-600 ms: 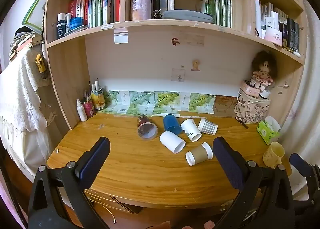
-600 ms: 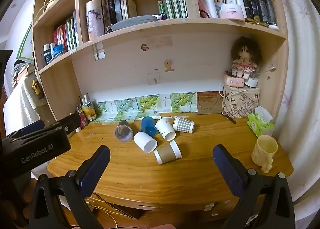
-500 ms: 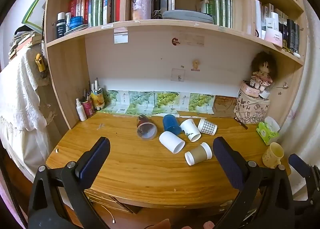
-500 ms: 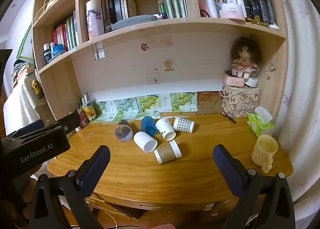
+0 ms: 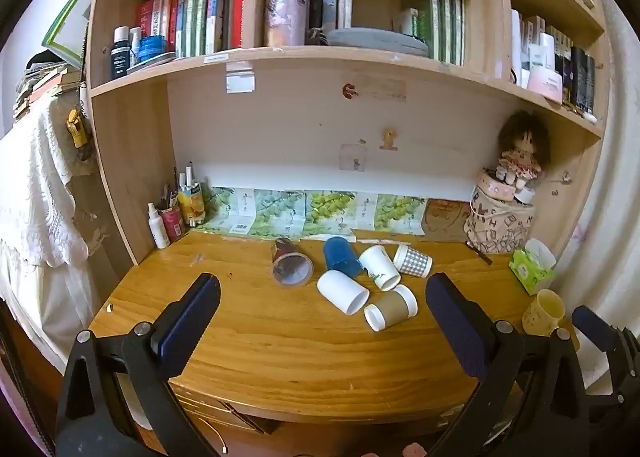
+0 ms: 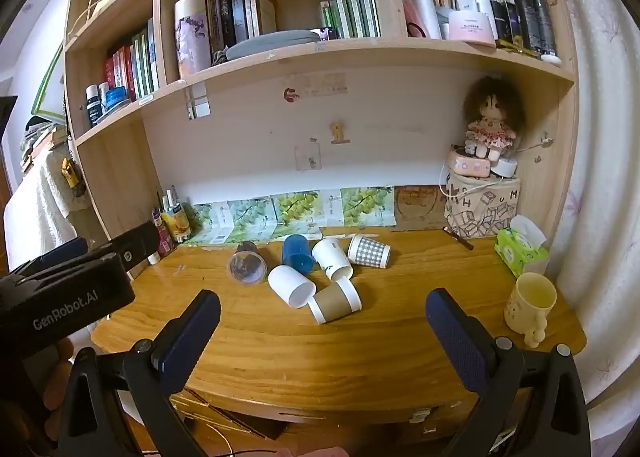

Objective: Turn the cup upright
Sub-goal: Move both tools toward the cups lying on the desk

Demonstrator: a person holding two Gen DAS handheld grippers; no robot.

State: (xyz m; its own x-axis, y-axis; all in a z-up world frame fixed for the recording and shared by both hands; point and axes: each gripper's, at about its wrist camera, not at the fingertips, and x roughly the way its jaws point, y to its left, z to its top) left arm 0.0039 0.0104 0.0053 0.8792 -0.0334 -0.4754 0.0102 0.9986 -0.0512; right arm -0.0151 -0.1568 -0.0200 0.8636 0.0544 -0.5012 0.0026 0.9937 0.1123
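Several cups lie on their sides in a cluster on the wooden desk (image 5: pixel 260 337): a clear cup (image 5: pixel 291 267), a blue cup (image 5: pixel 340 257), a plain white cup (image 5: pixel 343 292), a white printed cup (image 5: pixel 379 267), a checked cup (image 5: pixel 413 260) and a brown-sleeved cup (image 5: pixel 391 307). The right wrist view shows the same cluster, with the brown-sleeved cup (image 6: pixel 335 300) nearest. My left gripper (image 5: pixel 322 313) is open and empty, held back over the desk's front edge. My right gripper (image 6: pixel 322 321) is open and empty, also short of the cups.
A yellow mug (image 6: pixel 529 303) stands upright at the desk's right front corner. A green tissue pack (image 6: pixel 520 251) and a printed box with a doll (image 6: pixel 482 209) sit at the back right. Bottles and pens (image 5: pixel 176 213) stand at the back left. Bookshelves hang above.
Both views have shifted very slightly; the cups have not moved and both grippers stay open.
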